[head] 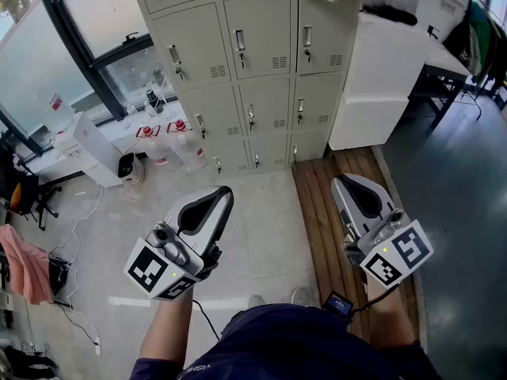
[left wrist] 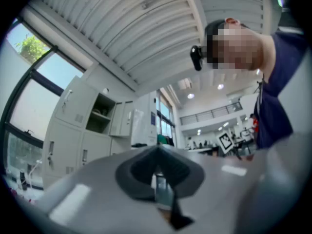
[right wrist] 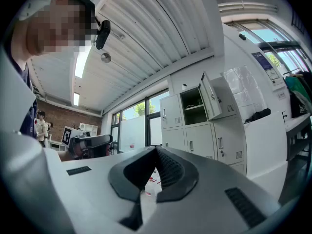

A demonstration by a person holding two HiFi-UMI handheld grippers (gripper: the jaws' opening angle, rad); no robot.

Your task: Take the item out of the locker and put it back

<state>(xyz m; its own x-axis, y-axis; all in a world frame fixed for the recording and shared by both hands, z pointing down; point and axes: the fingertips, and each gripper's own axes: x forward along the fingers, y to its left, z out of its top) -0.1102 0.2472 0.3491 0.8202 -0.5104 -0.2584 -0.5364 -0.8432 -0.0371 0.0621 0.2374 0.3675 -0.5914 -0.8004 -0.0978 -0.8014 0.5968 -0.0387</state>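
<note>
1. Left hand-held gripper (head: 224,192): held low in front of the person, aimed at the lockers and tipped a bit up. Jaws closed tip to tip, nothing btwn them. Its marker cube (head: 158,271) faces up at the near end.
2. Right hand-held gripper (head: 339,182): level w/ the left one and well apart from it, over the wooden floor strip (head: 317,228). Jaws also closed, tips meeting, nothing held. Its marker cube (head: 398,256) is at the rear.
3. Grey locker bank (head: 257,77): stands ahead of both grippers, neither touching it. Most doors are shut, w/ keys hanging in several locks.
4. Open compartment (right wrist: 194,101): in the upper row, its door (right wrist: 210,95) swung out to the right. A shelf splits it inside.
5. Item: neither gripper has it. Can't be picked out; the inside of the open compartment is too small and dark to read.
6. Clear bottles w/ red labels (head: 162,139): on the floor near the left end of the lockers, by the window.
7. White cabinet (head: 380,77): stands just right of the locker bank.
8. Pink cloth (head: 24,264): at the far left edge.
</note>
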